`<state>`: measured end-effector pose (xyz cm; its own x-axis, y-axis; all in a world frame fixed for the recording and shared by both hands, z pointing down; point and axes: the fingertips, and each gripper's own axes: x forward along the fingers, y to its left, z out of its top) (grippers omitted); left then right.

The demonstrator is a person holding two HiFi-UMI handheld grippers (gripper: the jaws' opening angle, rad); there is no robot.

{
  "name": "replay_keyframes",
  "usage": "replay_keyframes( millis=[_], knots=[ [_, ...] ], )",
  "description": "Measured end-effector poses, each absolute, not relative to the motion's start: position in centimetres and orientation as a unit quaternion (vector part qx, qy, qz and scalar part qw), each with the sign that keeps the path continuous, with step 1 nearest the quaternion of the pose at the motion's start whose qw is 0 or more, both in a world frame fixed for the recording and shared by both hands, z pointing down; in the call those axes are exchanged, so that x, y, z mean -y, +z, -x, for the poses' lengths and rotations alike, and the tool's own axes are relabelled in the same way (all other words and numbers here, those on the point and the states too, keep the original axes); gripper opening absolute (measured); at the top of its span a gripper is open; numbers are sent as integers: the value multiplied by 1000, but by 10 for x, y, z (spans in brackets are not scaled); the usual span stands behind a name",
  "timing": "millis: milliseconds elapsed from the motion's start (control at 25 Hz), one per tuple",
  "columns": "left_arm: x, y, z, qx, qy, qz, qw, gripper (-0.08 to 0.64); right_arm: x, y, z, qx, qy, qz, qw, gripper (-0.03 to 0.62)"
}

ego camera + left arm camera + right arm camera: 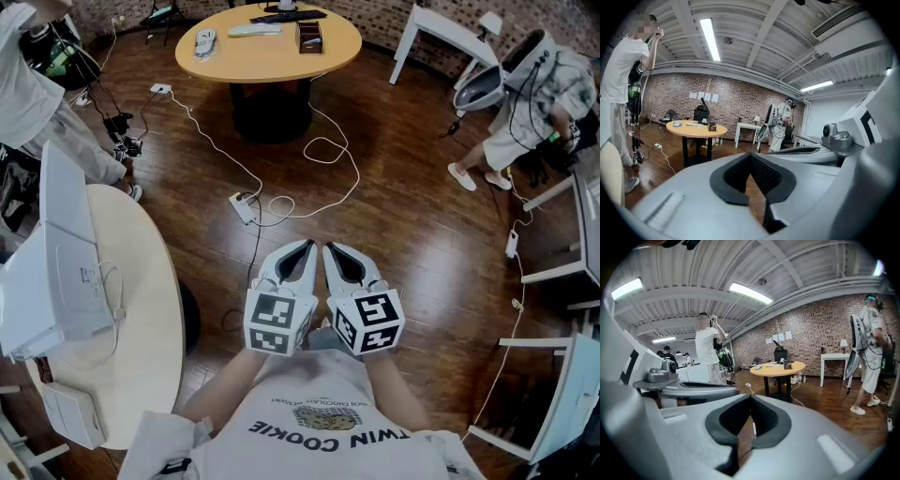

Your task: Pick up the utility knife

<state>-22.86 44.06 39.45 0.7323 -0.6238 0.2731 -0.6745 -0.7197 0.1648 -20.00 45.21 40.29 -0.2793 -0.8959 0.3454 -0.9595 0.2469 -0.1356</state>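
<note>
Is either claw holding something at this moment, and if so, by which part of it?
Nothing is held. The left claw and the right claw are both shut and empty, side by side above the wooden floor.

- Open-plan lab or office workspace.
- Brick wall (740, 103), ceiling strip lights (710, 37), wood floor (403, 216).
- Round table (272, 58), white desk (441, 23), power strip (242, 207) and loose cables (327, 141) across the floor.

my left gripper (302, 251) and my right gripper (335, 253) are side by side over the brown wood floor (412, 234). a white power strip (244, 207) with a long white cord (330, 150) lies ahead. past it stands a round bench (272, 61). a white bench (150, 309) is on my left.
</note>
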Motion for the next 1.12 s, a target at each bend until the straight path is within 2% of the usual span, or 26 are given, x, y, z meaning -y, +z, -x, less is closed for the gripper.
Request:
replay_keyframes(
  millis=[480,1120],
  knots=[
    [-384,398,207,371,105,-915,116,3,-392,406,176,794,156,-580,93,2],
    [-262,394,92,386,116,-909,104,3,-275,403,67,808,160,-562,80,2]
  ],
)
